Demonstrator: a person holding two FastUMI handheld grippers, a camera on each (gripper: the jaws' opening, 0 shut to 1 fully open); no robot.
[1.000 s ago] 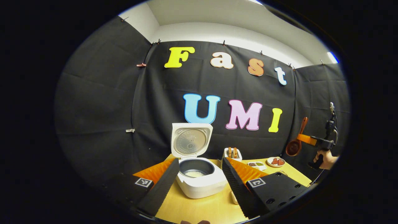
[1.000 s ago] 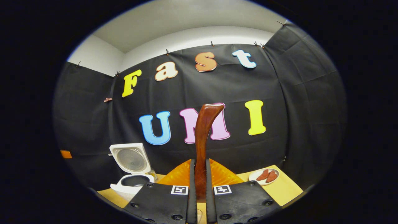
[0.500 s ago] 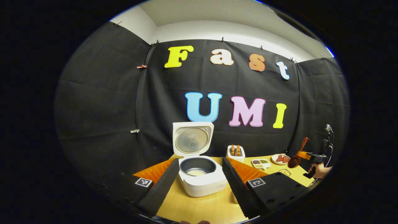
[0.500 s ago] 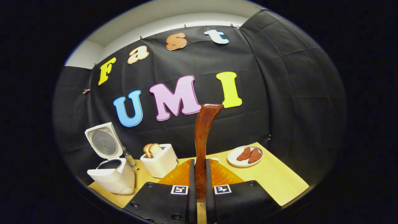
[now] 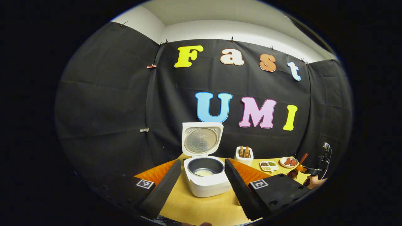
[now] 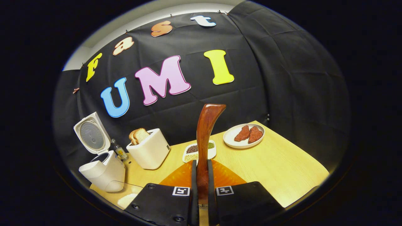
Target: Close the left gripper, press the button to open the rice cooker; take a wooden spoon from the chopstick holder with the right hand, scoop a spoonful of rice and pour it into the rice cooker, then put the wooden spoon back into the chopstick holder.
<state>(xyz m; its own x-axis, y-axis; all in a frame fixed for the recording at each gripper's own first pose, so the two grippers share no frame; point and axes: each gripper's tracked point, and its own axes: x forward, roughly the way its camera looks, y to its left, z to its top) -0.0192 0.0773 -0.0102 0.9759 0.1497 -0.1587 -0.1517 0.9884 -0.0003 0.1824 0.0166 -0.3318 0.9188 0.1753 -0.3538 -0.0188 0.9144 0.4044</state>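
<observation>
Right gripper clamps wooden spoon handle; left gripper gapes empty before open rice cooker. Risk: spoon pivoting between fingers, missing chopstick holder.

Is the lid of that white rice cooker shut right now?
No, the rice cooker has its lid swung upright, and the dark inner pot shows a little rice at its bottom.

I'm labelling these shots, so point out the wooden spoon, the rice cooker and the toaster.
wooden spoon [image 6: 205, 131]: right gripper view, middle of its handle.
rice cooker [image 5: 207, 185]: left gripper view, front wall of its body.
toaster [image 6: 150, 152]: right gripper view, its side wall.
</observation>
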